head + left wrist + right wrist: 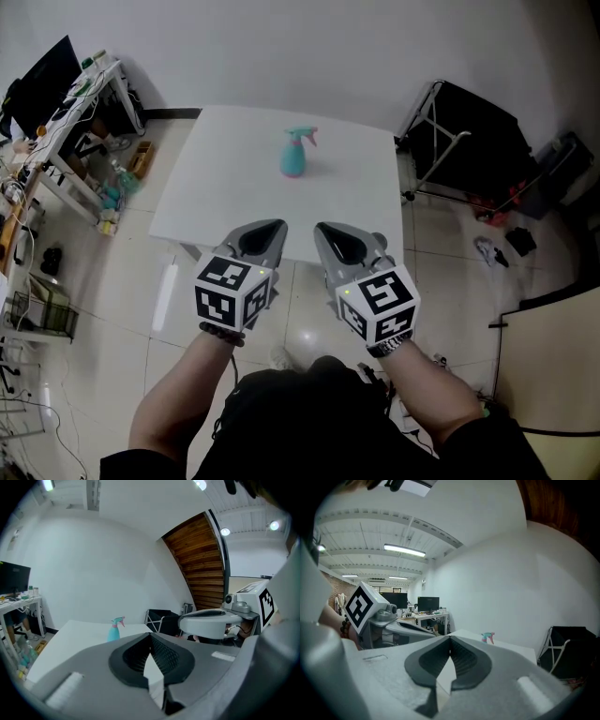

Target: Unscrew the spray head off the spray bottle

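Standing short of the white table [234, 187], the person holds both tools side by side above the floor at its near edge, so the task looks not yet begun; this is the approach step. The left gripper [275, 226] has its jaws pressed together with nothing between them, and the right gripper [327, 228] is likewise closed and empty. The teal spray bottle [293, 159] stands upright toward the far middle of the table, well apart from both tools. Its spray head [302, 137] is screwed on, nozzle pointing right. Next, I judge, both jaws must widen and reach forward: one to clamp the body, the other to turn the head.
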A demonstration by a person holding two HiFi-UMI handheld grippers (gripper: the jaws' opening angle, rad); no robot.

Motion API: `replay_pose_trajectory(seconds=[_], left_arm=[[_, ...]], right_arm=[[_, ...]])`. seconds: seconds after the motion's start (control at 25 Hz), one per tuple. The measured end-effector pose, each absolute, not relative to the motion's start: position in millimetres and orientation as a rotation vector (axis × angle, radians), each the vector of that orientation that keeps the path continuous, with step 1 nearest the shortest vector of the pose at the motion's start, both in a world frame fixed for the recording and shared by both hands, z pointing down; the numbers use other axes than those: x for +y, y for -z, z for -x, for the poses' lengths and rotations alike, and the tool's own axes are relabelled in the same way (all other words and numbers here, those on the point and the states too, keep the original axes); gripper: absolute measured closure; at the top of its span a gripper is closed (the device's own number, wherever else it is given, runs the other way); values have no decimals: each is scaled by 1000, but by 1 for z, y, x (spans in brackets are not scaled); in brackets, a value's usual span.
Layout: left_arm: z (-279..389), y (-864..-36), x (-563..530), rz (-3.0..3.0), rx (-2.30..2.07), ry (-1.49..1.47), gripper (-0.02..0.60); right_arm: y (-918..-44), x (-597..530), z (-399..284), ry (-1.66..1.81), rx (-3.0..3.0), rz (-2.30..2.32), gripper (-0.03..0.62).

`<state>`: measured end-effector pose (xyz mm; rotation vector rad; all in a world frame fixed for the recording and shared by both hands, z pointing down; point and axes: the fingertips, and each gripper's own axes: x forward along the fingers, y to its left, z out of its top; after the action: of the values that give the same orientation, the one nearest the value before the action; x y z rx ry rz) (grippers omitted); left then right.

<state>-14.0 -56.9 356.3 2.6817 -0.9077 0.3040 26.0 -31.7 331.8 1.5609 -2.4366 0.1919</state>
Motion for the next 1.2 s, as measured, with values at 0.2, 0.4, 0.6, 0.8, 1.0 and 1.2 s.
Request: replay_pose_trajectory(seconds=[0.2,0.4,0.6,0.8,1.0,1.2], left_arm=[[15,-360,-60,-2678,-900,-309,566],[13,-364,-66,-2674,-902,-318,566],[12,-370,-81,-2654,-919,-336,566],[8,-377,-102,-2644,-933,-359,566],[1,-386,-126,-2625,-958,-382,566],[-10,-399,-150,-2596,-966,-406,566]], right_arm=[[-332,-34,-25,-191,-2431,-1567,605],[-335,-41,-27,-190,-2432,-1562,605],[-336,-57,-29,-193,-2447,-1546,605],[-341,-78,-36,-204,-2454,-1532,605],[-348,-102,-45,-215,-2457,-1501,605],[-356,-129,-56,-240,-2454,-1463,605]])
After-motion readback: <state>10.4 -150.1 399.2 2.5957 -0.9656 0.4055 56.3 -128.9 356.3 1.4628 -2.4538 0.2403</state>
